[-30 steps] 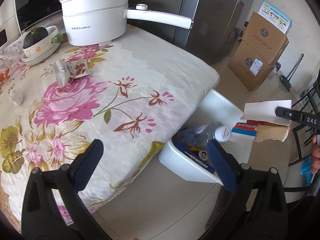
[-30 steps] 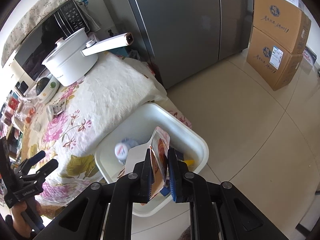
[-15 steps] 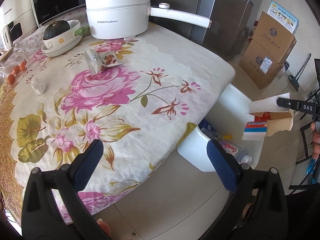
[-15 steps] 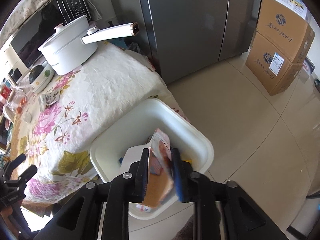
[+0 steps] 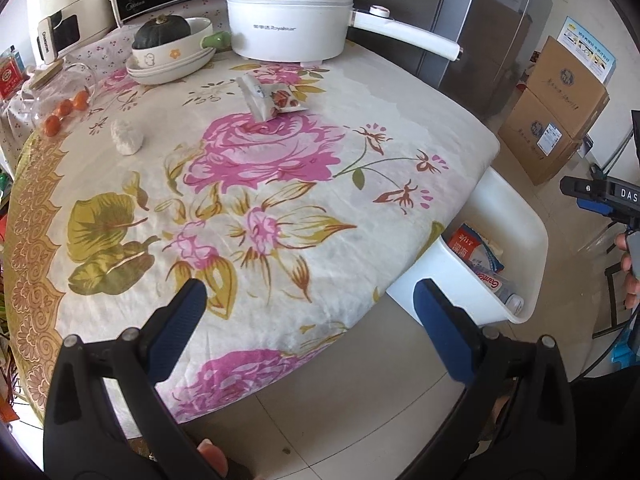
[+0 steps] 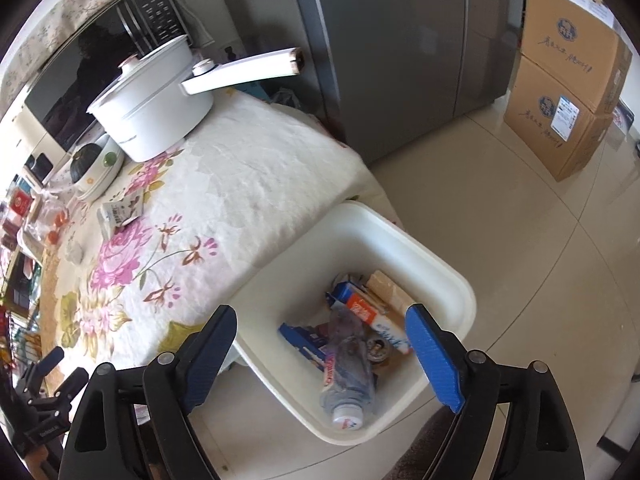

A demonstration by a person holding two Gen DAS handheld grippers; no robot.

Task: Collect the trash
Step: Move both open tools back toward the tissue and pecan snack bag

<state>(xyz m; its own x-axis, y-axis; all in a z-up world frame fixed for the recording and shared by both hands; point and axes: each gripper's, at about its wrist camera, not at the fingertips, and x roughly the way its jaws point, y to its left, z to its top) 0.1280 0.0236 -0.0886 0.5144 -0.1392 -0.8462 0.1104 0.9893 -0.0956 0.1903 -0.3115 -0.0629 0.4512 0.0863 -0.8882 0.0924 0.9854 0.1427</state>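
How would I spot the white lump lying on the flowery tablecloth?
Start at the big white pot at the table's far edge, then move left past the squash bowl toward the oranges. The lump lies alone just right of them: small, crumpled and plain white, unlike the printed wrapper.

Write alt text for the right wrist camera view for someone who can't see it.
The open right claw hovers above a white bin on the floor beside a floral-clothed table. In the bin lie a crushed plastic bottle, cartons and wrappers. A white pot sits on the table.
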